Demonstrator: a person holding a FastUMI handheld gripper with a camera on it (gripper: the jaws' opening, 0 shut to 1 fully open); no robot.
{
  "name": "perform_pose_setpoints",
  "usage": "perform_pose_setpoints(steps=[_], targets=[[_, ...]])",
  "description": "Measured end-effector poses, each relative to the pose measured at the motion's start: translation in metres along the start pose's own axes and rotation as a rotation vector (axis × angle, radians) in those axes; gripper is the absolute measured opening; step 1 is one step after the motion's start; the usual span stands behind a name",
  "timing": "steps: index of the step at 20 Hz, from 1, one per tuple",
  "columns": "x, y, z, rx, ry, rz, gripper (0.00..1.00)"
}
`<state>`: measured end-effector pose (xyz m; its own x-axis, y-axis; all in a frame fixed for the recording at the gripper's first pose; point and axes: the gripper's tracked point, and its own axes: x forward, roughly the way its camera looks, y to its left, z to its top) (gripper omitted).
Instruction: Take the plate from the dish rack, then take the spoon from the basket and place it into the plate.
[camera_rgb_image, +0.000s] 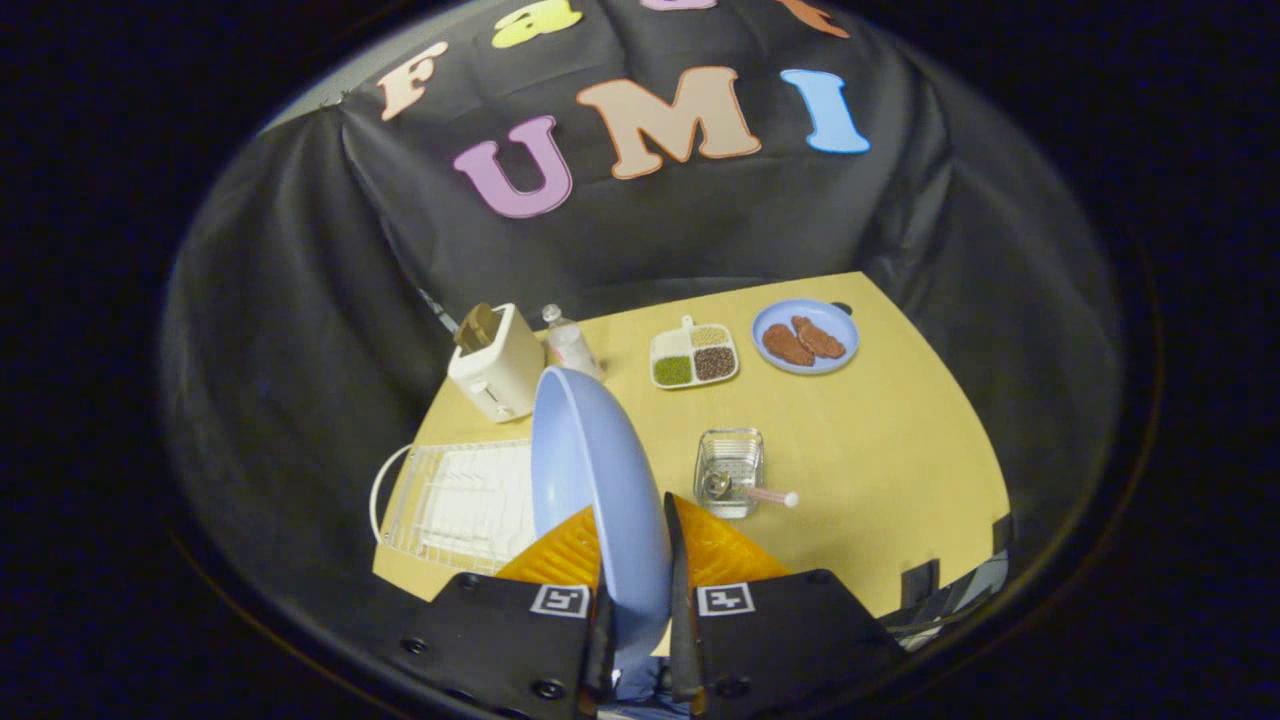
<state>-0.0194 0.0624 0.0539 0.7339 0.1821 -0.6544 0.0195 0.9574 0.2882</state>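
fingers (640, 600) grip plate (600, 480) (on edge) | basket (730, 470) – spoon (745, 490) inside

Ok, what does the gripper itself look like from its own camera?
The handheld two-finger gripper has two boxy black housings with small screws, and each carries a square black-and-white fiducial marker on top. Thin, blade-like jaws run forward from them.

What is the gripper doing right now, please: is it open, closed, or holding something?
Gripper: closed on the blue plate, held on edge between both fingers above the table.
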Motion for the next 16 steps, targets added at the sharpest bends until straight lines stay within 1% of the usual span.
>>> perform_pose_setpoints(steps=[4, 5, 8, 12, 14, 16], targets=[[-0.016, -0.041, -0.057, 0.147, 0.025, 0.133, 0.25], [-0.016, -0.050, -0.071, 0.167, 0.026, 0.153, 0.25], [-0.007, -0.078, -0.123, 0.223, 0.062, 0.165, 0.25], [0.015, -0.093, -0.178, 0.300, 0.116, 0.215, 0.25], [0.033, -0.103, -0.201, 0.345, 0.155, 0.205, 0.25], [0.050, -0.109, -0.211, 0.380, 0.191, 0.214, 0.25]])
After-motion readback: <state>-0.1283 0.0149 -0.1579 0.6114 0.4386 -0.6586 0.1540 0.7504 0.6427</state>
